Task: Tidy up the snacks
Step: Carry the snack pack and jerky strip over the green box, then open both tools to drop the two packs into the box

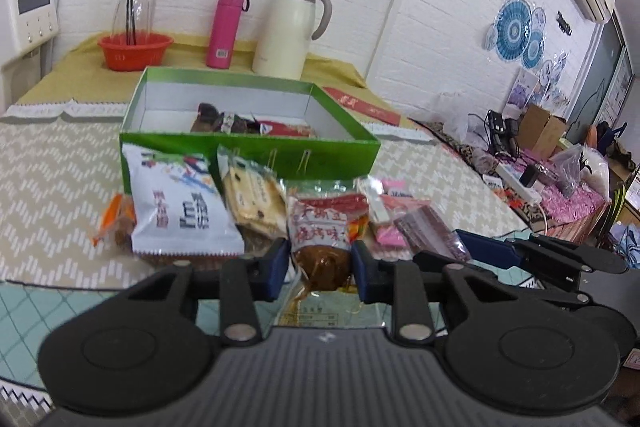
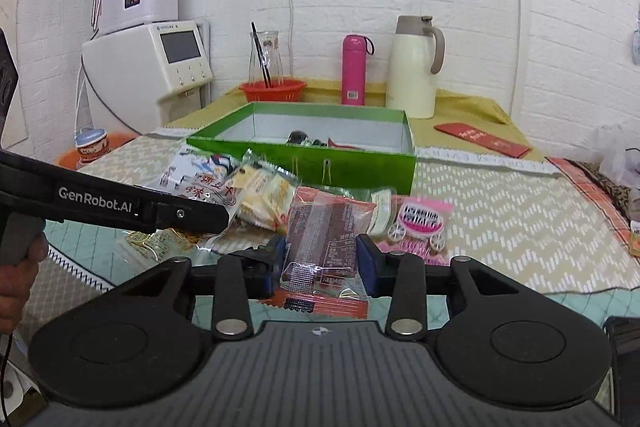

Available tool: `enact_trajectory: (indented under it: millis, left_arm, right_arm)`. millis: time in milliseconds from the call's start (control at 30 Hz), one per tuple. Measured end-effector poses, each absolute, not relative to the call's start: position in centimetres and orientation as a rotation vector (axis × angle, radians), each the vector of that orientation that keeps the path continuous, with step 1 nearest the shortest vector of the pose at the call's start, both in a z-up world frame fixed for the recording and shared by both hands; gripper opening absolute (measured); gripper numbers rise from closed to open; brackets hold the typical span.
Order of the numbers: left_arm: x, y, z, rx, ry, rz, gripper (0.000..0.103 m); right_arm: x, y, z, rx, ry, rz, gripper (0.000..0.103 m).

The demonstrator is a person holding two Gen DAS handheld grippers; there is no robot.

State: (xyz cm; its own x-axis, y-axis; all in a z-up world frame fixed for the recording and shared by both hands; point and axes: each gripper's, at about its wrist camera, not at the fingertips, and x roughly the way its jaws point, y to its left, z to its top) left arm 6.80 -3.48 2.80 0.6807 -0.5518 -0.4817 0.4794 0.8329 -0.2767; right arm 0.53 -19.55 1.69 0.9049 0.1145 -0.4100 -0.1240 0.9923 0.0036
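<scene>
The red-printed meat snack pouch (image 1: 320, 227) sits between the blue pads of the left gripper (image 1: 319, 267), which are clamped on its lower, brown end; its long axis runs away from the gripper toward the green box (image 1: 256, 157). The clear-wrapped dark red snack bar pack (image 2: 326, 241) is likewise pinched across its width by the right gripper (image 2: 322, 265), its length also pointing forward. The box stands open straight ahead of both grippers and a little above the pile, with a few wrapped snacks (image 1: 232, 121) already lying on its white floor. Judged from this, the coming move is a forward carry over the near green wall, and each pack would go in lengthwise. Neither hand looks clearly nearer the box.

Around the held packs lie a white and blue snack bag (image 1: 180, 207), a cracker pack (image 1: 252, 195) and a pink candy pack (image 2: 420, 223) on the patterned table cover (image 1: 52, 167).

The left wrist view shows the box's floor and the right gripper's finger (image 1: 492, 251) beside it on the right. The right wrist view shows instead the left gripper's arm (image 2: 120, 205) crossing from the left, the hand (image 2: 18, 267) holding it, and an orange-edged pack (image 2: 328, 307) under the bar pack.
</scene>
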Motion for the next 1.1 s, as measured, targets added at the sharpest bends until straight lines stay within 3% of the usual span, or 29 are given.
enact_trajectory:
  millis: [600, 1100]
  left_arm:
    - [18.4, -4.0, 9.0, -0.182, 0.469, -0.495, 0.028]
    - [27.5, -6.6, 3.9, -0.126, 0.646, -0.43, 0.028]
  right_arm:
    - [11.9, -21.5, 5.2, -0.038, 0.347, 0.115, 0.067]
    - [20.6, -22.4, 2.0, 0.03, 0.484, 0.116, 0.067]
